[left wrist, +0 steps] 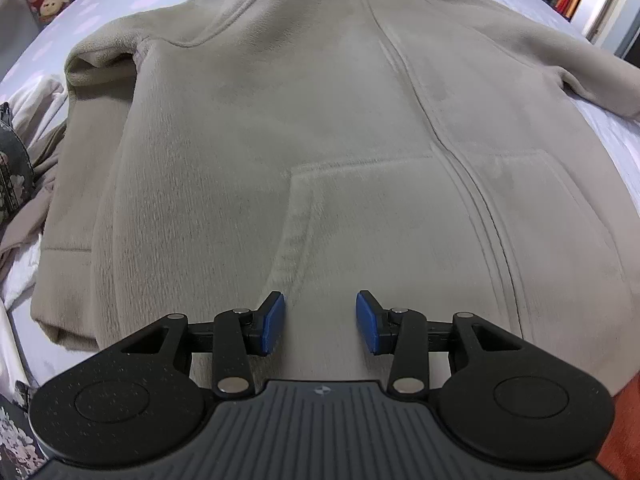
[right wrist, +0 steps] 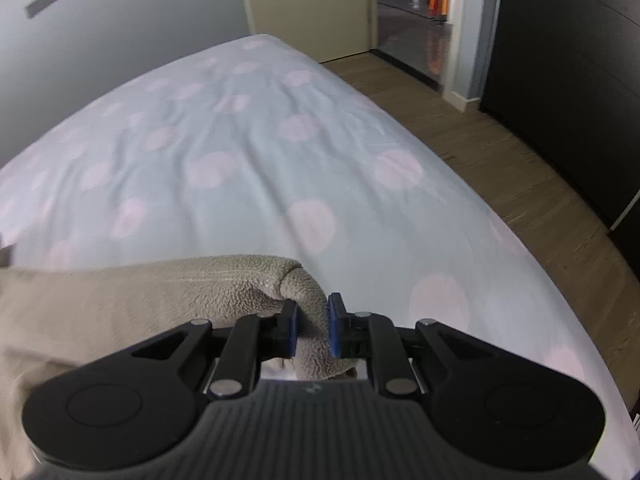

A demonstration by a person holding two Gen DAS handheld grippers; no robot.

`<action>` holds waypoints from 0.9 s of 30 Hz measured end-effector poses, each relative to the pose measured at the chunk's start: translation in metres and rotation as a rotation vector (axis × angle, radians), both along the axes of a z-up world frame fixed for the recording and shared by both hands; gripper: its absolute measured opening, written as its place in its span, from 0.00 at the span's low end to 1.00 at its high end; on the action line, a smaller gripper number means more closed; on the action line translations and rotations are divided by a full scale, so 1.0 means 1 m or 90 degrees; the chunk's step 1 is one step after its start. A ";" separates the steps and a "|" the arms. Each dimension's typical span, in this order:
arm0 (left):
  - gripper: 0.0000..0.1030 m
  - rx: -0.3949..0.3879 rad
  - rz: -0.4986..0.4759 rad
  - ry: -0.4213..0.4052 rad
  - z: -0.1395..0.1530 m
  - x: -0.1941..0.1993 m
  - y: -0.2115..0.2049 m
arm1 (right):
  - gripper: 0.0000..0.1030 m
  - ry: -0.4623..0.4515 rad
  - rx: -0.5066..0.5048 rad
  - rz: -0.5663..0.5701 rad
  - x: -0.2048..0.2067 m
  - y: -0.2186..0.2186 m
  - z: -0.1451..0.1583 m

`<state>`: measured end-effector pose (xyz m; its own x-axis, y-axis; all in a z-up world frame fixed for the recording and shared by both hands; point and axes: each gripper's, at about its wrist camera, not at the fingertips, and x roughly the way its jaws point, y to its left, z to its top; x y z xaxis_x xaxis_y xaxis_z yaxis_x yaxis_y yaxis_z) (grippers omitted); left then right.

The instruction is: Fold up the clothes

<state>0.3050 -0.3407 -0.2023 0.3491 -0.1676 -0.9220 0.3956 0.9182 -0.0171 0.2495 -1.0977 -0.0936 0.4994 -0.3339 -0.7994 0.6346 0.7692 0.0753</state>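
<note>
Stage: early | hoodie [left wrist: 320, 128] is lying flat, zipped, front up on bed [right wrist: 248, 152] | left gripper [left wrist: 320, 322] fingers are hovering half-open, empty | right gripper [right wrist: 313, 330] fingers are pinching sleeve cuff [right wrist: 296, 280] | every fold is remaining.

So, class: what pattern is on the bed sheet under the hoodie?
Pale blue bed sheet with large soft pink dots, clearest in the right wrist view.

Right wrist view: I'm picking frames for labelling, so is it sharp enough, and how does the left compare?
Right wrist view: spotted bedsheet softly blurred, fleece by the right gripper crisper. Left wrist view: hoodie sharp, evenly lit, strongly bowed by fisheye.
</note>
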 end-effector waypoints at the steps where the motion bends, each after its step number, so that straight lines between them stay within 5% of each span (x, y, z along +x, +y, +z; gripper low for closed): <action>1: 0.37 0.002 0.003 -0.002 0.000 0.003 -0.002 | 0.17 0.006 -0.007 -0.009 0.011 -0.006 -0.007; 10: 0.37 0.017 0.023 -0.005 -0.003 0.030 -0.012 | 0.26 0.044 -0.056 -0.046 0.069 -0.030 -0.054; 14: 0.37 0.005 0.020 -0.004 -0.009 0.035 -0.016 | 0.55 -0.009 -0.038 -0.112 0.046 -0.041 -0.048; 25: 0.42 -0.014 0.032 -0.028 0.000 0.024 -0.010 | 0.65 -0.194 0.226 -0.271 -0.031 -0.046 -0.094; 27: 0.42 -0.016 0.042 -0.032 0.007 0.022 -0.007 | 0.52 -0.246 0.272 -0.304 -0.040 -0.041 -0.108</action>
<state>0.3273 -0.3478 -0.1956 0.4054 -0.1664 -0.8989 0.3358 0.9417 -0.0228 0.2093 -1.1388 -0.2012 0.6493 -0.2840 -0.7055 0.7602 0.2699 0.5910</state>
